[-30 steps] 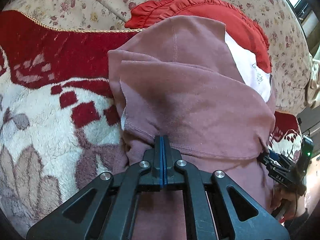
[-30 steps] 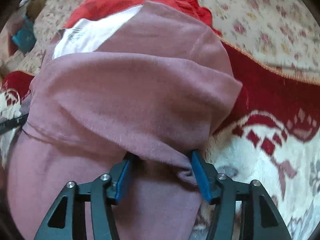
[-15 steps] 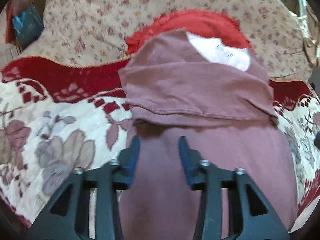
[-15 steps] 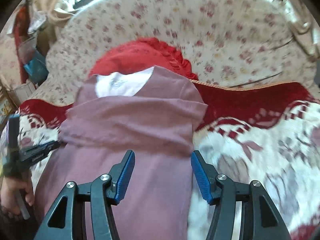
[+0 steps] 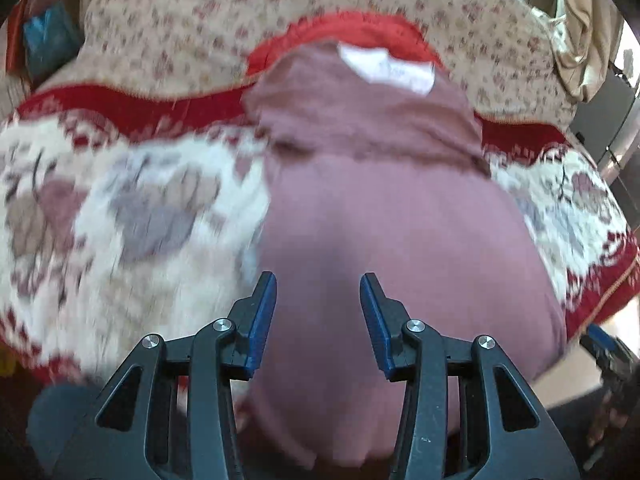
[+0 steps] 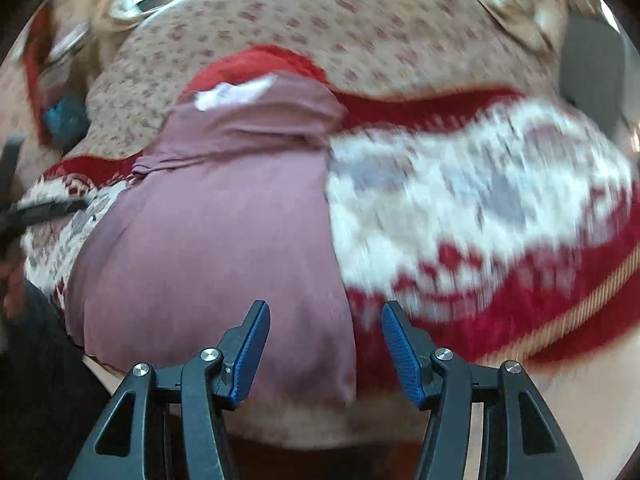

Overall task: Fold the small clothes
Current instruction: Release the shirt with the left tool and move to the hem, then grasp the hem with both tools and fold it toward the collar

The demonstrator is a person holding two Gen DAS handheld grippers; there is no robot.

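Note:
A mauve garment (image 5: 400, 232) (image 6: 216, 240) lies lengthwise on a red and white patterned blanket (image 5: 132, 216) (image 6: 460, 208). Its far end is folded back over itself, and a white label panel (image 5: 388, 66) (image 6: 232, 94) shows there. My left gripper (image 5: 318, 296) hangs open above the garment's near left part, nothing between its blue pads. My right gripper (image 6: 324, 320) is open over the garment's near right edge, holding nothing. The right gripper (image 5: 612, 356) also appears at the left wrist view's lower right edge. The left gripper (image 6: 36, 210) shows at the right wrist view's left edge.
A red ruffled cloth (image 5: 352, 32) (image 6: 256, 66) lies under the garment's far end. Behind it is a floral beige cover (image 5: 180, 28) (image 6: 360, 28). A blue item (image 5: 44, 44) sits at the far left. The blanket's corded edge (image 6: 580, 316) hangs at the near right.
My left gripper has let go of the folded edge and opened. Both grippers have pulled back toward the near end, so the whole garment now shows. The fold stays in place.

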